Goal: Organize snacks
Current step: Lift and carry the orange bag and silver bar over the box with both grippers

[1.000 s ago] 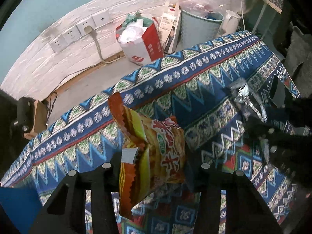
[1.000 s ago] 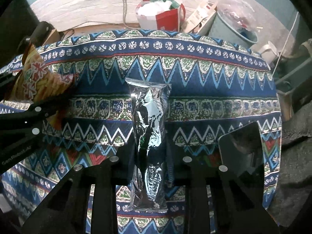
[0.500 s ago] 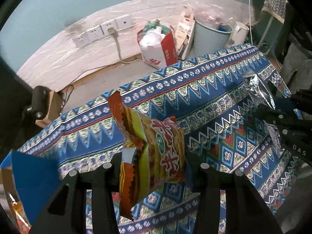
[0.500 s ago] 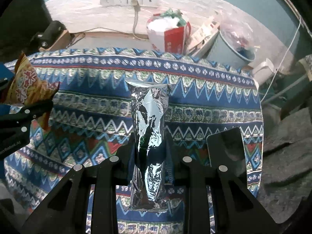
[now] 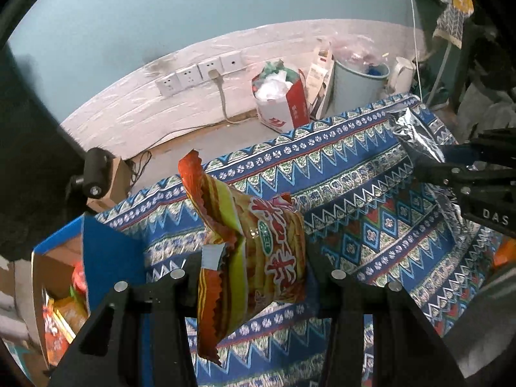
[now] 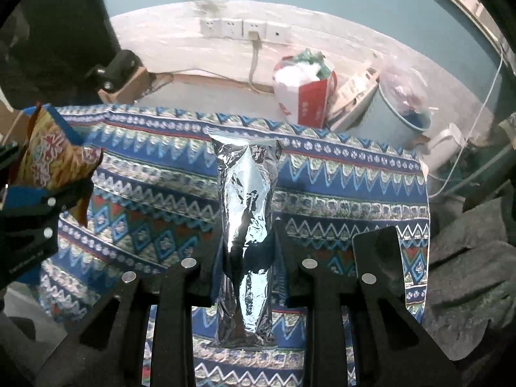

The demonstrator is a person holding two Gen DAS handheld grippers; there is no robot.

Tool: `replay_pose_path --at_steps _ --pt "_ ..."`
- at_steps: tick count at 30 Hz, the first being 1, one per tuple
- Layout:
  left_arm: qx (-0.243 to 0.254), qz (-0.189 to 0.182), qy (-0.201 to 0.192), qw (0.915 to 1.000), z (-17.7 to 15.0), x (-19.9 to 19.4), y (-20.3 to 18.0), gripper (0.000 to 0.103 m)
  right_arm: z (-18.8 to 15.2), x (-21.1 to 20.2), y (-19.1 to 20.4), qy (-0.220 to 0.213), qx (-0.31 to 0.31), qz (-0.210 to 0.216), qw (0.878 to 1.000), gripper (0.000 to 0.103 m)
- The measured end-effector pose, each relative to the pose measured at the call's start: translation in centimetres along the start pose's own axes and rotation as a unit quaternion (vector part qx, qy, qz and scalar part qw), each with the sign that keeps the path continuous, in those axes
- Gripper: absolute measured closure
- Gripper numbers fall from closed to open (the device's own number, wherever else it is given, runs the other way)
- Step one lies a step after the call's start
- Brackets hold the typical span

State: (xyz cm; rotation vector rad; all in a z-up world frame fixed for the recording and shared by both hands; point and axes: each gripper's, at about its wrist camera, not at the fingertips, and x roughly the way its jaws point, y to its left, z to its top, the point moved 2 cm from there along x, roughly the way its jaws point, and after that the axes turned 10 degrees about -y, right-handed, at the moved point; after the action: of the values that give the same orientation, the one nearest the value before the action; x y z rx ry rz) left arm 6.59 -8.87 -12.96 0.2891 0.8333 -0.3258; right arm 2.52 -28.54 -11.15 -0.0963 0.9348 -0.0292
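Left gripper (image 5: 253,267): jaws clamped on the orange-and-yellow snack bag (image 5: 258,251), which hangs clear above the patterned tablecloth (image 5: 354,174). Compared with one second ago, the cloth sits lower and smaller in the left wrist view, more wall and floor show, and an open blue box (image 5: 96,258) holding other packets has entered at the lower left, just beside the gripper's left finger; it was only a blue corner before.

Right gripper (image 6: 248,258): jaws pressed tight on the silver foil packet (image 6: 246,200), held upright off the cloth. Its grip is unchanged from the earlier frame. In the right wrist view the table edge has dropped and the wall sockets (image 6: 242,29) sit further down. A dark phone (image 6: 377,254) lies on the cloth right of the packet, as before
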Motion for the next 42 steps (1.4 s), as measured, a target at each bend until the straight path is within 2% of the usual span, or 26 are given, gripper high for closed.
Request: replay_pose_path --at_steps 15,23,42 --pt "-0.057 0.029 -0.026 0.9976 -2.0 -6.4 4.8 0.056 2.4 -4.1 7.4 -0.041 -0.053 0.050 0.996 0.078" --pt "-0.087 0.048 -0.034 0.9944 -3.6 -8.6 8.4 0.056 3.7 -4.5 11.9 -0.049 -0.075 0.082 0.993 0.078" --pt "-0.177 0.099 -0.040 0.9784 -8.4 -11.6 17.9 0.056 6.9 -3.8 23.6 -0.050 -0.134 0.155 0.977 0.078"
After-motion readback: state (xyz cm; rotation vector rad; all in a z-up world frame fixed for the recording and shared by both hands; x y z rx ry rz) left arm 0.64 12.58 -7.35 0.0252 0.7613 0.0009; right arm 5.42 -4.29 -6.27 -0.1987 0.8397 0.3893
